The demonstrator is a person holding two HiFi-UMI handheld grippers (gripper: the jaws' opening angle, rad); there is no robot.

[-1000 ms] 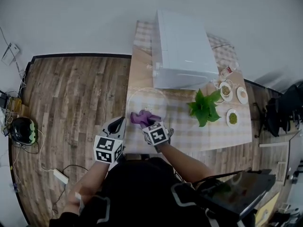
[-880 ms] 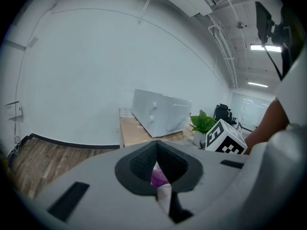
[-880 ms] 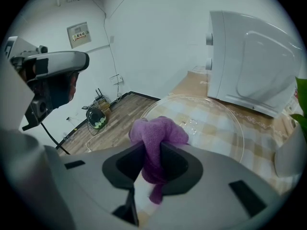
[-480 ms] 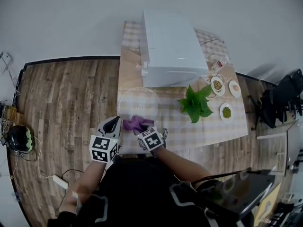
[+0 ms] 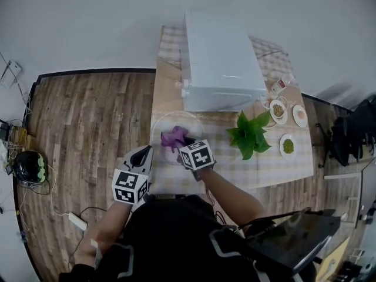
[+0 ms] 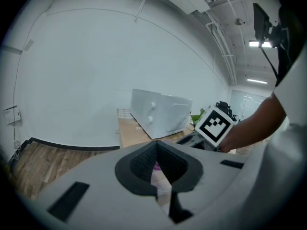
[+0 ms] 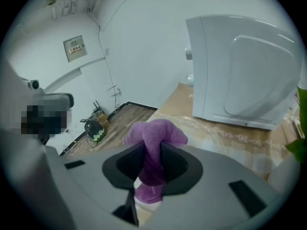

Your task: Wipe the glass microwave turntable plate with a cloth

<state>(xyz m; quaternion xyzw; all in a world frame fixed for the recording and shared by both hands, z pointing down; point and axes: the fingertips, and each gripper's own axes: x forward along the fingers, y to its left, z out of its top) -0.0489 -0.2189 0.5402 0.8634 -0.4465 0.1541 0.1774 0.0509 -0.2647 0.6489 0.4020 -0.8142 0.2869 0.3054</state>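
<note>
The clear glass turntable plate (image 5: 160,124) lies flat on the checked table in front of the white microwave (image 5: 222,63). A purple cloth (image 5: 174,137) rests on the plate's middle, and my right gripper (image 5: 185,146) is shut on it. In the right gripper view the cloth (image 7: 156,132) bulges up between the jaws of that gripper (image 7: 153,148), with the plate's patterned rim (image 7: 230,135) beyond. My left gripper (image 5: 143,155) hovers at the table's near left edge, just left of the plate, shut with nothing in it (image 6: 157,147).
A leafy green plant (image 5: 251,134) stands right of the plate. Small dishes of food (image 5: 288,145) sit at the table's right side. Wooden floor (image 5: 88,122) lies to the left, with a helmet (image 5: 28,166) and cables.
My right gripper has pushed the purple cloth away from me, from the plate's near edge to its middle. The left gripper has stayed beside the plate.
</note>
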